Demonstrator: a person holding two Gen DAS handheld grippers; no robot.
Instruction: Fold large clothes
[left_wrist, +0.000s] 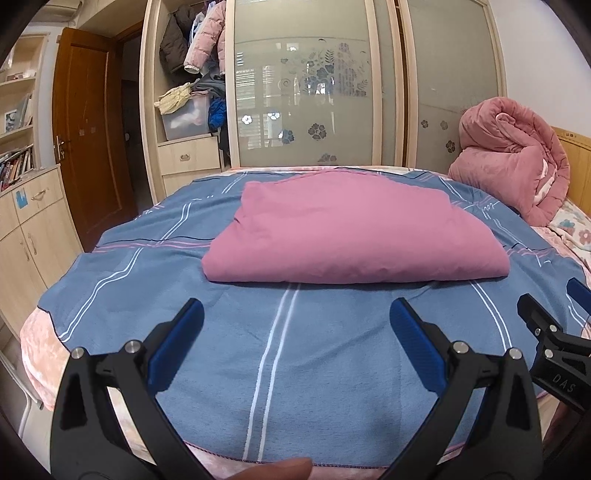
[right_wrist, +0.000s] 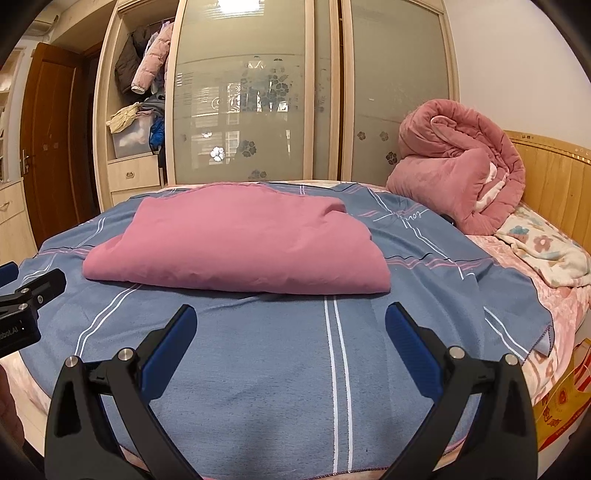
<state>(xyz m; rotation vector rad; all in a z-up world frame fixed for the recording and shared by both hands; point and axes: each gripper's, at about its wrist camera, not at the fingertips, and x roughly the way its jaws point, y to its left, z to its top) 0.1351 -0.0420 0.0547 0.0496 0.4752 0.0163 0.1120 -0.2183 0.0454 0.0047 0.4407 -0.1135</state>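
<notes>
A pink garment (left_wrist: 351, 232) lies folded into a thick rectangle on the blue striped sheet (left_wrist: 314, 350) covering the bed. It also shows in the right wrist view (right_wrist: 240, 243). My left gripper (left_wrist: 297, 314) is open and empty, hovering over the sheet in front of the garment's near edge. My right gripper (right_wrist: 290, 319) is open and empty, also in front of the garment, to the right of the left one. The right gripper's tip shows at the right edge of the left wrist view (left_wrist: 546, 325); the left gripper's tip shows at the left edge of the right wrist view (right_wrist: 33, 291).
A rolled pink quilt (right_wrist: 461, 166) rests against the wooden headboard (right_wrist: 554, 177) at the right. A floral blanket (right_wrist: 546, 251) lies beside it. A wardrobe with sliding glass doors (right_wrist: 258, 103) stands behind the bed. A brown door (left_wrist: 88, 133) and cabinets (left_wrist: 26, 236) are at left.
</notes>
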